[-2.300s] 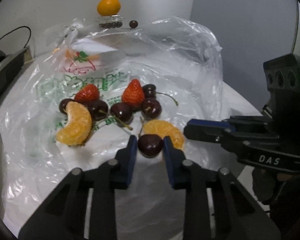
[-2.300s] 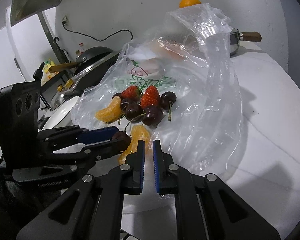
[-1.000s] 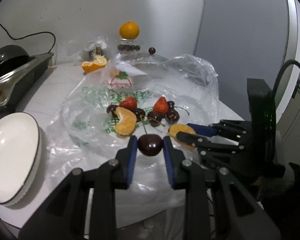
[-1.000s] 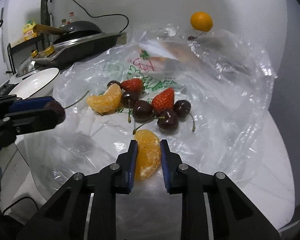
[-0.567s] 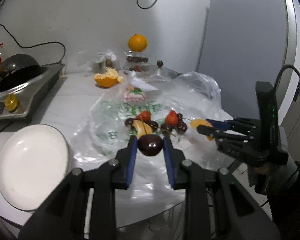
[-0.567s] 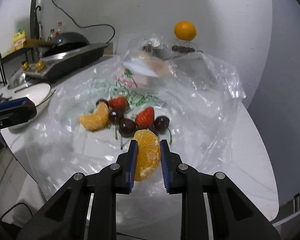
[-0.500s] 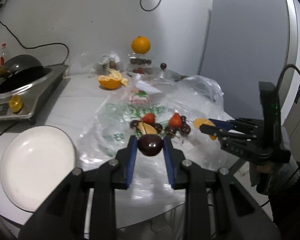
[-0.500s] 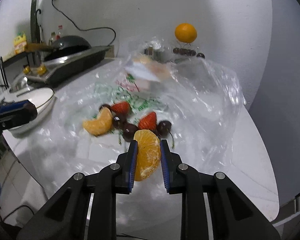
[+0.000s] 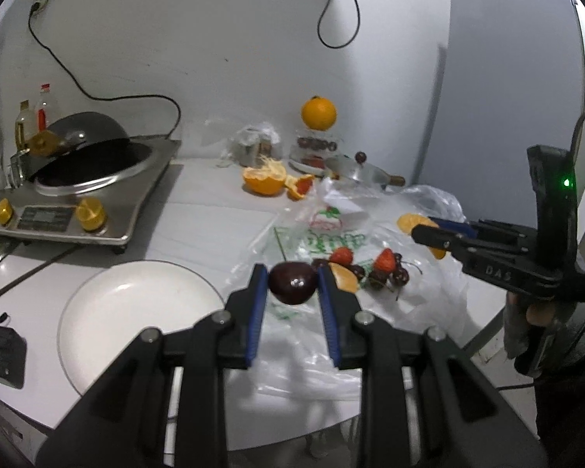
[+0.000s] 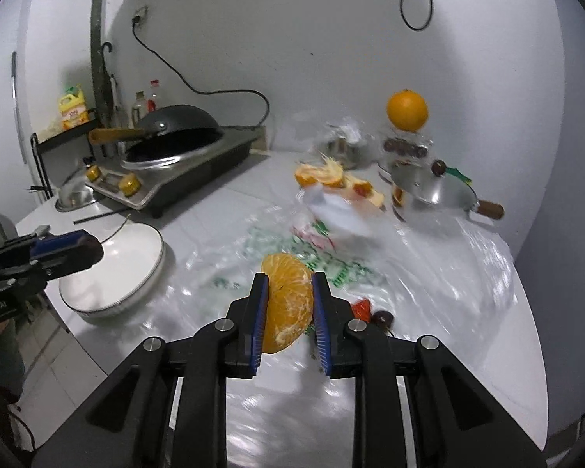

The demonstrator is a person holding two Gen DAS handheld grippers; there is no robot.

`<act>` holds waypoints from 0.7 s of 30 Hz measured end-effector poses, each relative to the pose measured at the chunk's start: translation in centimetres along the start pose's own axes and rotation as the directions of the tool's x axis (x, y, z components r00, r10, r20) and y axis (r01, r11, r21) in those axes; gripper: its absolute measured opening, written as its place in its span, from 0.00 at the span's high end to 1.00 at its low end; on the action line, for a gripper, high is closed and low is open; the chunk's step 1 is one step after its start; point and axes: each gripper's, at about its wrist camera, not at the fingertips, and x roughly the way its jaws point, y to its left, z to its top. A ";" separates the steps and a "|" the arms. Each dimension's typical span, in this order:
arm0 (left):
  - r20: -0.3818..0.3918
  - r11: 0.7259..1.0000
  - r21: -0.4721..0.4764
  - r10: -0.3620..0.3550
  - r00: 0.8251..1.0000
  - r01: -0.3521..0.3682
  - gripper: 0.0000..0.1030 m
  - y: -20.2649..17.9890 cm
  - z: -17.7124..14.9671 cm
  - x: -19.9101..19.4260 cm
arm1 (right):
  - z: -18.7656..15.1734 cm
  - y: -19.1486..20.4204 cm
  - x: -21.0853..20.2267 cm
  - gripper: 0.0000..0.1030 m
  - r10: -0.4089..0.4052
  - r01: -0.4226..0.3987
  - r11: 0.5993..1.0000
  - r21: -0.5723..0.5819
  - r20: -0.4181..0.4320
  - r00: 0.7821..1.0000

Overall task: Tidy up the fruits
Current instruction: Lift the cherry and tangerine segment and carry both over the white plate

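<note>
My left gripper (image 9: 292, 286) is shut on a dark cherry (image 9: 292, 282) and holds it in the air over the edge of the plastic bag (image 9: 370, 304), just right of the white plate (image 9: 109, 312). My right gripper (image 10: 290, 302) is shut on an orange segment (image 10: 288, 304), lifted above the bag (image 10: 429, 280). In the left wrist view the right gripper (image 9: 421, 230) shows at the right with the segment (image 9: 409, 220). Strawberries (image 9: 384, 259), cherries and another segment (image 9: 345, 279) lie on the bag. The plate also shows in the right wrist view (image 10: 136, 269).
An induction cooker with a wok (image 9: 85, 179) stands at the back left. Orange peel (image 9: 265, 179), a whole orange on a stand (image 9: 319, 113) and a small steel pot (image 10: 433, 191) sit at the back. The table edge runs close in front.
Both grippers have risen and pulled back from the bag with their fruit. The left one has swung left, so the plate shows nearer.
</note>
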 end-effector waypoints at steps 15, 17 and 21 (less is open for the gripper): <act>0.022 0.997 -0.055 0.062 0.998 -0.061 0.74 6.1 0.3 -1.9 | 3.5 6.2 2.3 0.77 0.098 -0.097 0.993 -0.071 0.009 0.995; 0.020 0.996 -0.060 0.069 0.997 -0.068 0.74 6.8 0.2 -2.0 | 3.9 7.1 2.8 0.77 0.110 -0.109 0.991 -0.079 0.005 0.994; 0.013 0.994 -0.070 0.088 0.996 -0.087 0.74 8.5 -0.4 -2.2 | 4.4 8.9 3.7 0.77 0.133 -0.133 0.987 -0.095 -0.004 0.991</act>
